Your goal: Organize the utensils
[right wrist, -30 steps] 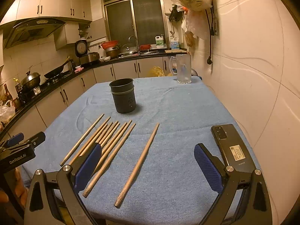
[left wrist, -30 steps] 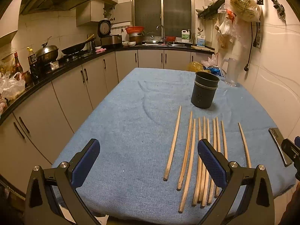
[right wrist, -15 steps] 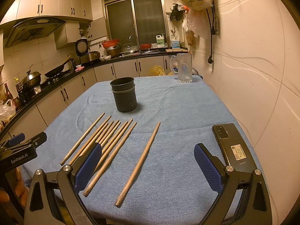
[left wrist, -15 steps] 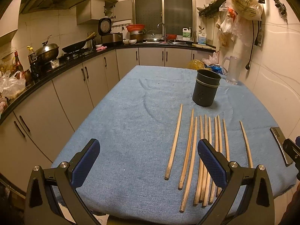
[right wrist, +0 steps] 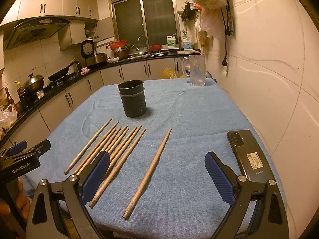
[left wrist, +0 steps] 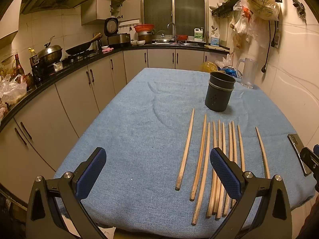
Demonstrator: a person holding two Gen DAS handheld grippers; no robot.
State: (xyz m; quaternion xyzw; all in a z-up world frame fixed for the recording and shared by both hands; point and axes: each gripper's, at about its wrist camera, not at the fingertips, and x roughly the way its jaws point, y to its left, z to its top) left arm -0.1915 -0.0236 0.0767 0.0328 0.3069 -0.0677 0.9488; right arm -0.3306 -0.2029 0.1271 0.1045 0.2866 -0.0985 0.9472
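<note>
Left gripper and right gripper: jaws wide apart, empty, as before. Wooden chopsticks and dark perforated metal cup sit slightly lower in the left wrist view vs. 0.5 s ago.

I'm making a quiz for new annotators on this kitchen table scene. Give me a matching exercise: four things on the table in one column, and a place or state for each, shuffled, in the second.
Things:
1. holder
2. phone
3. lone chopstick
4. mug

Places or states:
A. lies flat, apart from the bundle of chopsticks, on its right
B. stands at the table's far edge, clear
C. lies face down near the wall, on the right
D. stands upright beyond the chopstick tips, dark, nothing seen sticking out

Pairs: 1-D, 2-C, 3-A, 4-B
</note>
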